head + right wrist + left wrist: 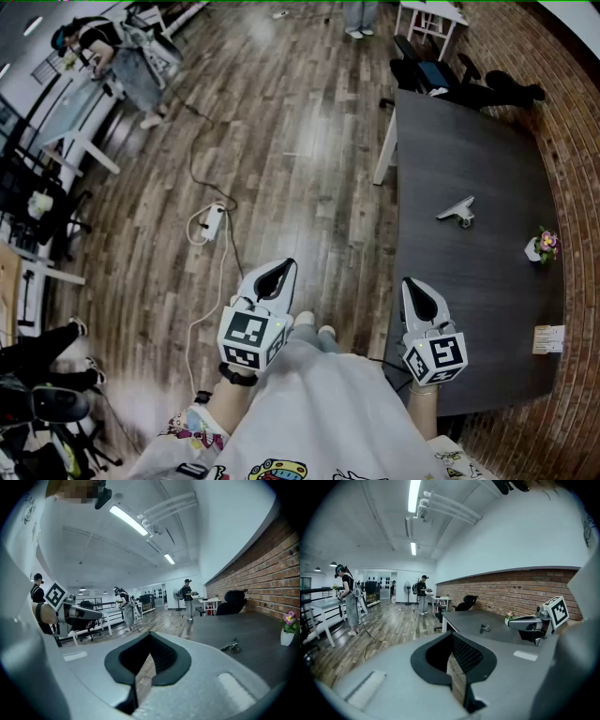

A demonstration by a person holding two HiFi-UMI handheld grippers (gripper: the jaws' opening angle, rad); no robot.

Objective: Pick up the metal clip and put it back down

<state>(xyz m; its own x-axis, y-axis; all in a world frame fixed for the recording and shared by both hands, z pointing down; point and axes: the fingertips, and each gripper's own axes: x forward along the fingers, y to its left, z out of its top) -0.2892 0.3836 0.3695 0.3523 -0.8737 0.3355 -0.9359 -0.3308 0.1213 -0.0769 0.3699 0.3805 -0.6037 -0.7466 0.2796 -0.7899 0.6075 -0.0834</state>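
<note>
The metal clip [457,212] lies by itself on the dark worktop [469,150], about midway between the left and right edges and a little beyond the middle toward the far end. Nothing touches it, and both grippers are well short of it.

The right gripper [418,296] hovers over the near left part of the worktop, just inside the left edge, pointing along the worktop and slightly downward. Its jaws are pressed together with nothing between them. In the right gripper view the clip shows ahead and to the right of them.

The left gripper [280,273] hangs over the wooden floor [281,141], off the left edge of the worktop. Its jaws are also pressed together and empty, and it tilts slightly downward too.

A small pot of flowers [541,246] stands near the right edge of the worktop, next to the brick wall [572,112] and apart from the clip. A pale card [548,338] lies further toward the near right corner.

Beyond the far end of the worktop stands a black office chair [441,77]. A white power strip [213,222] with its cable lies on the floor to the left. A person [108,47] stands at a white table in the far left of the room.
</note>
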